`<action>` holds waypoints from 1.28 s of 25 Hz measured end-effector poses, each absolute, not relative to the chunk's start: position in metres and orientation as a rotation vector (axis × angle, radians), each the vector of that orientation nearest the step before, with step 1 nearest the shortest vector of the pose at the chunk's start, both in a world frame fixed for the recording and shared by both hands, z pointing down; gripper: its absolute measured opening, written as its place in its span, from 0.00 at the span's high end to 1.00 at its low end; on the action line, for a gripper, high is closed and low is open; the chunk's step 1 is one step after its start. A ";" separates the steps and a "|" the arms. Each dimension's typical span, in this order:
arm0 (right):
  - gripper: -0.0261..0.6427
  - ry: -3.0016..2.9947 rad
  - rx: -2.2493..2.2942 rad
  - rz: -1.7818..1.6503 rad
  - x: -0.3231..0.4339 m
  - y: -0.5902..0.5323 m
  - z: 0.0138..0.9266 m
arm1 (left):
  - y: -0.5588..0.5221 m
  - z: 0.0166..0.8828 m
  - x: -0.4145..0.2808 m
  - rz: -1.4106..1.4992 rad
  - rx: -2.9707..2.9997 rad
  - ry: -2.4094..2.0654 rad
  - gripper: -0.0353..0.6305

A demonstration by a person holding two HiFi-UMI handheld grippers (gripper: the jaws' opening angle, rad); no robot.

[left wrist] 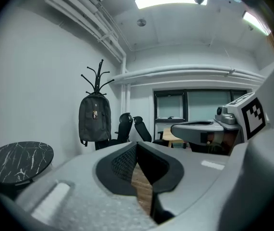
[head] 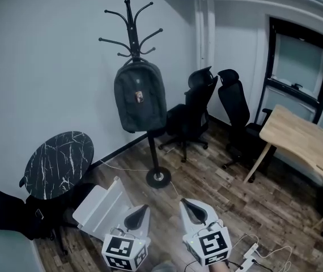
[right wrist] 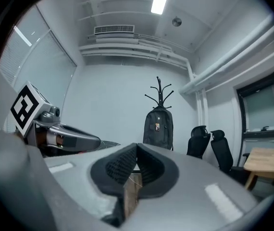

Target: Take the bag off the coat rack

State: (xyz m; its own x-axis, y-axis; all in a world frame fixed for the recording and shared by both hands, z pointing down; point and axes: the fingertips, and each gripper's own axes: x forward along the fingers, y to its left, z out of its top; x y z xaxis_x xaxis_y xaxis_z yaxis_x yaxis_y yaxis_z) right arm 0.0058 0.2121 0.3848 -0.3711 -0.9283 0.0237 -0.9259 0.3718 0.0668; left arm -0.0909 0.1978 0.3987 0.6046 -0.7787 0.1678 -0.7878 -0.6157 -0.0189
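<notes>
A dark grey backpack (head: 140,97) hangs high on a black coat rack (head: 132,30) that stands against the white wall. It also shows far off in the left gripper view as the backpack (left wrist: 94,119) and in the right gripper view as the backpack (right wrist: 158,128). My left gripper (head: 145,208) and my right gripper (head: 184,203) are low at the bottom of the head view, side by side, well short of the rack. Both are shut with nothing between the jaws. The rack's round base (head: 158,178) rests on the wood floor.
A round black marble table (head: 59,164) stands at the left, with a white panel (head: 100,205) on the floor beside it. Two black office chairs (head: 192,116) sit behind the rack. A wooden desk (head: 303,139) is at the right. A power strip and cables (head: 251,253) lie on the floor.
</notes>
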 end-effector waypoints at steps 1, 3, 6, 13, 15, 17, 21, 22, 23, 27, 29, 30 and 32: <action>0.96 -2.556 1.722 -0.061 0.004 0.206 0.385 | 0.192 0.399 -0.092 0.247 2.764 -1.347 0.93; 0.96 -2.565 1.711 -0.056 0.000 0.194 0.384 | 0.180 0.398 -0.094 0.250 2.767 -1.342 0.93; 0.96 -2.602 1.703 -0.052 -0.008 0.178 0.381 | 0.163 0.397 -0.102 0.237 2.765 -1.345 0.93; 0.96 -2.603 1.678 -0.068 -0.028 0.138 0.380 | 0.124 0.402 -0.123 0.224 2.745 -1.349 0.93; 0.96 -2.609 1.681 -0.067 -0.030 0.128 0.379 | 0.112 0.402 -0.125 0.224 2.749 -1.348 0.93; 0.96 -2.608 1.692 -0.051 -0.030 0.118 0.377 | 0.101 0.400 -0.125 0.218 2.758 -1.338 0.93; 0.96 -2.550 1.735 -0.040 -0.031 0.099 0.374 | 0.080 0.395 -0.128 0.197 2.772 -1.318 0.93; 0.96 -2.549 1.736 -0.037 -0.032 0.095 0.375 | 0.075 0.394 -0.128 0.194 2.772 -1.315 0.93; 0.96 -2.547 1.740 -0.023 -0.031 0.091 0.376 | 0.070 0.393 -0.128 0.193 2.772 -1.310 0.93; 0.96 -2.557 1.739 0.011 -0.031 0.077 0.380 | 0.055 0.394 -0.127 0.198 2.782 -1.282 0.93; 0.96 -2.561 1.740 -0.014 -0.033 0.070 0.380 | 0.048 0.394 -0.127 0.199 2.790 -1.266 0.93; 0.96 -2.566 1.735 -0.027 -0.035 0.067 0.381 | 0.046 0.395 -0.127 0.198 2.791 -1.260 0.93; 0.96 -2.565 1.727 -0.013 -0.036 0.062 0.384 | 0.040 0.396 -0.128 0.199 2.789 -1.257 0.93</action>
